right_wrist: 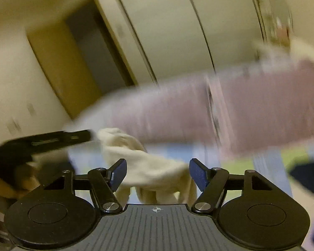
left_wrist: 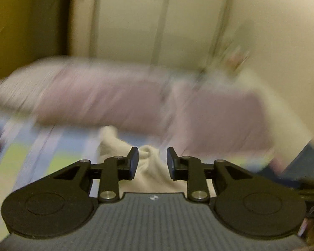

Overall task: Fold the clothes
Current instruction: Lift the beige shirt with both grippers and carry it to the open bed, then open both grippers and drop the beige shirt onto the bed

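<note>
Both grippers stand open and hold nothing. Our left gripper [left_wrist: 152,163] shows its two black fingers with a narrow gap, and through that gap we see a cream-coloured garment [left_wrist: 148,167] lying below and beyond the tips; the pads do not touch it. Our right gripper [right_wrist: 158,175] has its blue-padded fingers spread wide, and the same cream garment [right_wrist: 148,171] lies bunched beyond and between them, again with no pad pressing on it.

We take the garment as our landmark. It lies crumpled on a bed cover [left_wrist: 58,144] with pale blue, white and lime-green patches. Just behind the garment, running across both views, is a long pink pillow or bolster [left_wrist: 106,100]; both views are heavily smeared, so we cannot tell whether it is one piece or two set end to end. Behind the pink shape stands a cream wardrobe [left_wrist: 136,21] with tall panelled doors. Left of the garment in the right wrist view, our left gripper [right_wrist: 52,140] appears as a dark blurred shape, with a hand [right_wrist: 12,179] beneath it. Further left and above, past the wardrobe, is a tan door [right_wrist: 60,69] beside a dark opening. Right of the garment, at the edge of the left wrist view, a dark blue cloth [left_wrist: 303,163] lies on the bed cover.
</note>
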Action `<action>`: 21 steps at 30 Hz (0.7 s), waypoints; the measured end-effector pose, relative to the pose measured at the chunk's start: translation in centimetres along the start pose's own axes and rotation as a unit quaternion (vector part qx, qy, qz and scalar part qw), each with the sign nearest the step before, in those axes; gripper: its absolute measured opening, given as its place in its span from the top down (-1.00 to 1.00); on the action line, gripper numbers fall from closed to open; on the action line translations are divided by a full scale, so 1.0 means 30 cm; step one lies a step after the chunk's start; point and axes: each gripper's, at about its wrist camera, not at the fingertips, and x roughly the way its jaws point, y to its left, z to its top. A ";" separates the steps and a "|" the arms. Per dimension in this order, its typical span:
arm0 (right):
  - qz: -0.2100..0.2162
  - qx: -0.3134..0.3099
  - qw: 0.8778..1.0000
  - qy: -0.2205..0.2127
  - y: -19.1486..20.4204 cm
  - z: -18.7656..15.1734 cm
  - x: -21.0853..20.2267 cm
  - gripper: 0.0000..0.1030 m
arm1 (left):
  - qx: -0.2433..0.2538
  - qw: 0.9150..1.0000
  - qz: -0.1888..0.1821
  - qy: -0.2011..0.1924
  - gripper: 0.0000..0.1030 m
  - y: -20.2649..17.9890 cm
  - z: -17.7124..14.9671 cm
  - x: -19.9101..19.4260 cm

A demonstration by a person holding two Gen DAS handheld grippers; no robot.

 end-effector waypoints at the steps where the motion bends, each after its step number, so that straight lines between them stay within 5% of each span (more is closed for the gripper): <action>1: -0.007 -0.006 0.999 0.034 0.018 -0.053 0.036 -0.35 | -0.013 0.999 0.021 0.035 0.55 0.049 -0.075 0.014; 3: -0.009 -0.018 0.996 0.092 0.052 -0.150 0.069 -0.35 | -0.037 0.994 0.046 0.089 0.55 0.121 -0.204 0.018; 7: -0.019 -0.029 0.987 0.155 0.089 -0.232 0.134 -0.35 | -0.041 0.989 0.066 0.124 0.55 0.174 -0.361 -0.034; 15: -0.033 -0.149 0.981 0.116 0.204 -0.396 -0.001 -0.35 | -0.043 0.993 0.085 0.076 0.51 0.168 -0.498 -0.195; 21: -0.043 -0.182 0.975 0.118 0.160 -0.590 -0.137 -0.35 | -0.034 0.991 0.088 0.092 0.49 0.041 -0.616 -0.256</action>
